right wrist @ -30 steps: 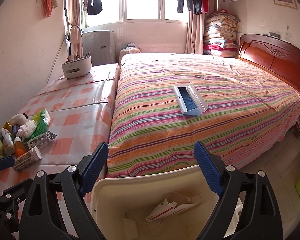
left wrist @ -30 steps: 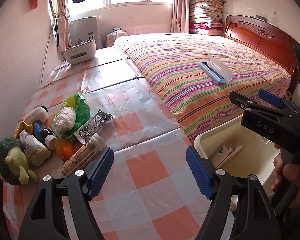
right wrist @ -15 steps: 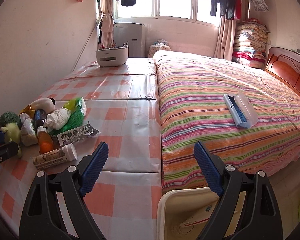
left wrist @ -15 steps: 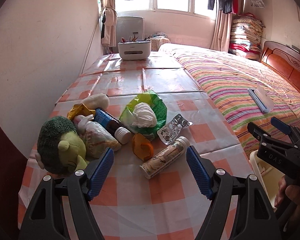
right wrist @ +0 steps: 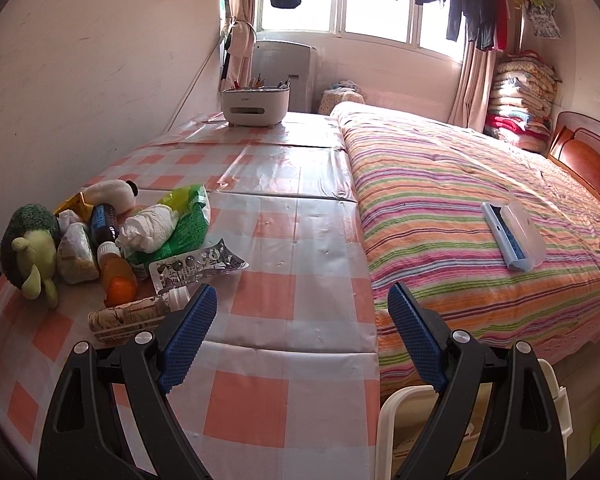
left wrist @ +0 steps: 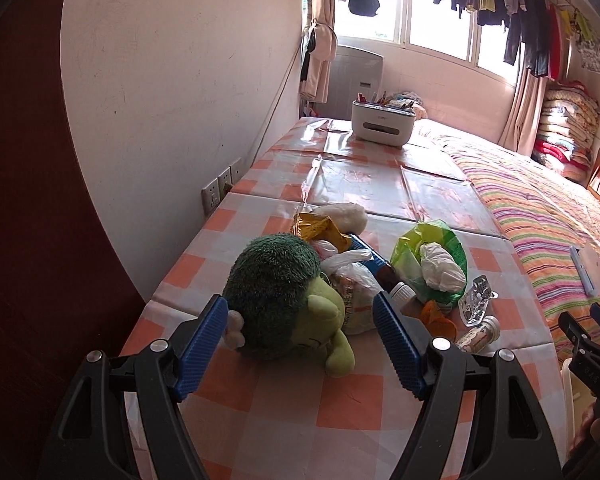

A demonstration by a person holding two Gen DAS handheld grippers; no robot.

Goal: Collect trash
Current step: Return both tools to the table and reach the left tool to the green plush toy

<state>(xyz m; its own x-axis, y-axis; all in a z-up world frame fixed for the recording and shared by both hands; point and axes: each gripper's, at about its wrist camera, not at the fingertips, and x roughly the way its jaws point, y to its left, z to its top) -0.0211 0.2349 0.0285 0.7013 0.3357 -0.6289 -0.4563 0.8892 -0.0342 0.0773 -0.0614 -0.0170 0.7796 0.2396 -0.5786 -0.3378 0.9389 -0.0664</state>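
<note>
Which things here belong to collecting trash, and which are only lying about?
For the job: crumpled tissue, green bag, empty blister pack, white bin.

Lying about: plush toy, pen holder, lint brush.

Daylight pours in from the window (right wrist: 380, 8) at the far wall, which is blown out to near white in both views. The room reads soft and warm, with a pinkish cast. The glossy counter (right wrist: 292, 176) carries pale glare streaks. Shadows are faint and diffuse. Fisheye bending curves the walls, and dark vignette fills the corners. Focus is fairly sharp centrally, softer toward the rims.
</note>
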